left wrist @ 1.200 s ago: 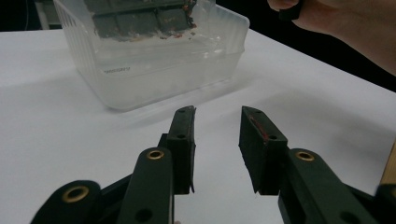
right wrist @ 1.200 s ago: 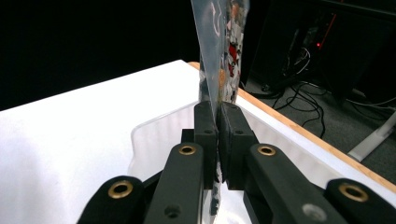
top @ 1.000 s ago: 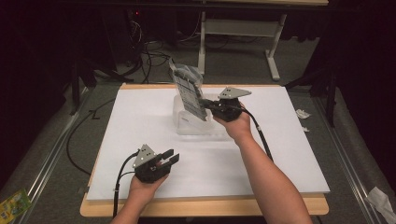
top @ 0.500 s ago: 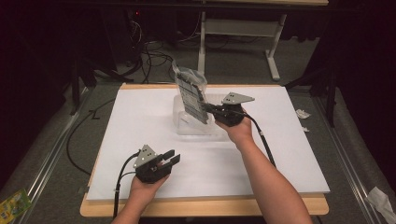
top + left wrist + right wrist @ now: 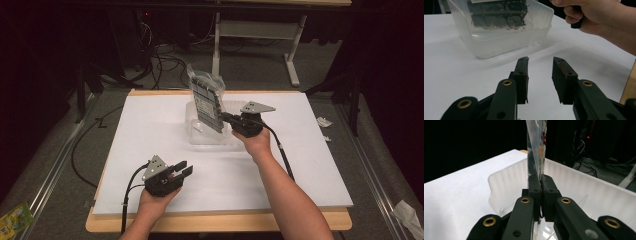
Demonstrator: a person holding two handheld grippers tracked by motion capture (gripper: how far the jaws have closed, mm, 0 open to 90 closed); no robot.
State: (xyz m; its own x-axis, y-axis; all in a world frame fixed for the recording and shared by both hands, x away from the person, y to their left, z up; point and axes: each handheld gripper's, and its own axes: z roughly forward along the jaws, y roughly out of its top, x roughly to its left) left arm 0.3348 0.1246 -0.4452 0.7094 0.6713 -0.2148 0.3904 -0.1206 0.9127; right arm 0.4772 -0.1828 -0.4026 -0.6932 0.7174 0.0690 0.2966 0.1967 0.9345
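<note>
Right gripper (image 5: 227, 118) is pinching the edge of a clear plastic packet (image 5: 206, 100), jaws pressed together on the film, seen close in the right gripper view (image 5: 540, 185). Packet is holding a dark gridded slab, standing nearly upright and tilted, its lower end sitting inside a clear plastic tub (image 5: 200, 137) at mid-table; top is sticking up well above the rim. Left gripper view is showing the packet's (image 5: 499, 12) dark lower part through the tub wall (image 5: 506, 40). Right hand (image 5: 254, 140) is gripping the handle just beside the tub, cable trailing back along the forearm. Left gripper (image 5: 181, 168) is resting near the front edge on the white table sheet (image 5: 300, 165), jaws spread and holding nothing (image 5: 540, 72), well apart from the tub and pointing toward it. Wooden table edge (image 5: 220, 220) is showing under the sheet. Cables (image 5: 160, 62) are lying on the floor behind.
</note>
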